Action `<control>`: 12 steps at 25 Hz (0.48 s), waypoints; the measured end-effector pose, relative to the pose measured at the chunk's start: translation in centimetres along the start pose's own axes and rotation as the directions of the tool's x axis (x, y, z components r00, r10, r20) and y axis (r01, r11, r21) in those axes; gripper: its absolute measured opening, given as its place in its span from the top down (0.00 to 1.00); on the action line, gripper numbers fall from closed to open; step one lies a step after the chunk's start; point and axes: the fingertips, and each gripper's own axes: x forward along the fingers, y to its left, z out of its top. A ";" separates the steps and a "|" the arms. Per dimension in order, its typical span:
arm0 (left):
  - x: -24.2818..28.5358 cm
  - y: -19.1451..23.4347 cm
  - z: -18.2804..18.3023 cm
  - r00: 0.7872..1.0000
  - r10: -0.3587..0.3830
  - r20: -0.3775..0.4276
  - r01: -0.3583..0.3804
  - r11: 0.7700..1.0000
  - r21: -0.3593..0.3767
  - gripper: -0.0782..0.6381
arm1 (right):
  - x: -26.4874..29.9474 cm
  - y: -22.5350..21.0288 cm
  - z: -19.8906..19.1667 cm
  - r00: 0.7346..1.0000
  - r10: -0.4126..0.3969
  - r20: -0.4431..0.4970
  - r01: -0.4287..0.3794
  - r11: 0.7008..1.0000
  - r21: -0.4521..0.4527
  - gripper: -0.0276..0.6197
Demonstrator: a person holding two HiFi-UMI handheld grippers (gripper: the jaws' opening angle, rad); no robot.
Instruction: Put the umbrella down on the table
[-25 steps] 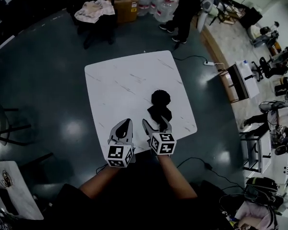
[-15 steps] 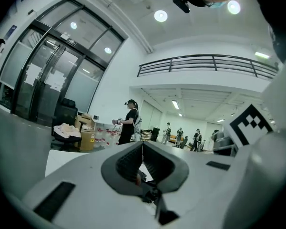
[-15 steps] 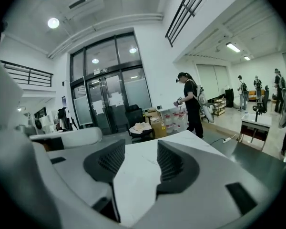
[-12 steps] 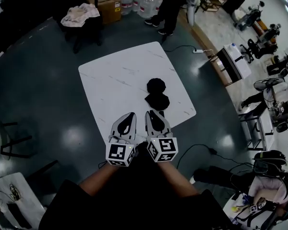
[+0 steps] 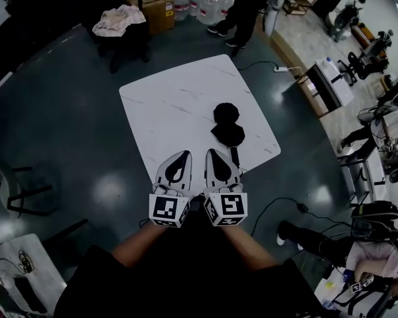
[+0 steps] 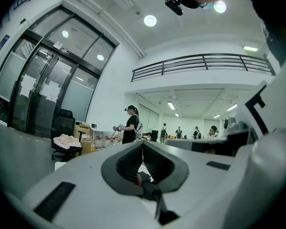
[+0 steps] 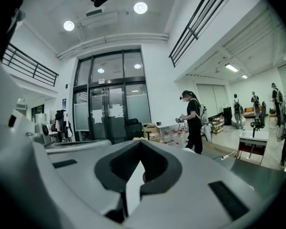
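The black folded umbrella (image 5: pixel 226 126) lies on the white marble table (image 5: pixel 172 105), right of centre, its strap trailing toward the front edge. Both grippers hover side by side at that front edge, clear of the umbrella. The left gripper (image 5: pixel 184 155) is shut and empty; in the left gripper view (image 6: pixel 142 145) its jaws meet, and the umbrella (image 6: pixel 145 185) shows dark through the hollow behind them. The right gripper (image 5: pixel 211 153) is shut too, holding nothing; in the right gripper view (image 7: pixel 140 144) a sliver of the table (image 7: pixel 133 187) shows between its jaws.
Behind the table a chair (image 5: pixel 123 25) carries a pale cloth, next to a cardboard box (image 5: pixel 158 8) and water bottles (image 5: pixel 212 5). A person (image 5: pixel 245 8) stands there. A power strip (image 5: pixel 282 69) and cable lie on the floor at the right; desks line the right side.
The right gripper has let go of the umbrella's near end, shut its jaws and drawn back. Both grippers have risen toward the person; the umbrella stays lying on the table.
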 end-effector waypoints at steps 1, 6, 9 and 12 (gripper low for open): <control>-0.2 0.2 0.2 1.000 0.003 0.006 -0.003 1.000 0.007 0.87 | 0.1 0.3 0.1 1.000 0.006 0.006 -0.006 1.000 -0.009 0.93; -0.8 1.5 1.5 0.999 0.023 0.033 -0.024 0.999 0.030 0.87 | 1.0 2.3 0.7 0.999 0.043 0.019 -0.042 0.998 -0.050 0.93; -1.3 2.2 2.0 0.998 0.038 0.044 -0.040 0.998 0.042 0.87 | 1.4 3.6 1.0 0.997 0.069 0.027 -0.067 0.995 -0.069 0.93; -1.6 2.9 2.2 0.997 0.056 0.055 -0.059 0.997 0.054 0.87 | 1.8 4.8 1.0 0.995 0.098 0.030 -0.095 0.991 -0.090 0.93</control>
